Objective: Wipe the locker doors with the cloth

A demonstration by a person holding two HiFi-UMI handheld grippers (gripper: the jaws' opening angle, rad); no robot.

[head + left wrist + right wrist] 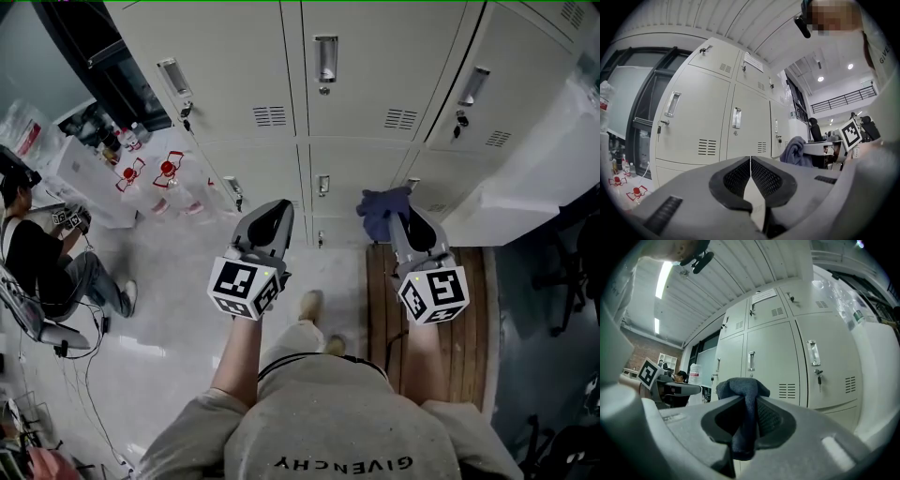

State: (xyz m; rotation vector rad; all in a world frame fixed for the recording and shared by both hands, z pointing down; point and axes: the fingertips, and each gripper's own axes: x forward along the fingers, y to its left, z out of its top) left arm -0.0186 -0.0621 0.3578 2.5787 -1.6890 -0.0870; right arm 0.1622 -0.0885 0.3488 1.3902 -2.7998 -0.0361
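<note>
A bank of pale grey locker doors (361, 89) with recessed handles and vents fills the top of the head view. My right gripper (405, 217) is shut on a dark blue cloth (380, 208), which bunches at the jaw tips a short way in front of the lower lockers. In the right gripper view the cloth (744, 401) hangs pinched between the jaws of my right gripper (749, 404). My left gripper (272, 214) is shut with nothing in it, level with the right one. Its jaws meet in the left gripper view (750, 161), where the cloth (796, 151) shows at the right.
A person (42, 258) sits on the floor at the left. Bottles with red caps (150, 173) stand on the pale floor beside the lockers. A wooden board (473, 309) lies under my right side. A white block (539, 169) stands at the right.
</note>
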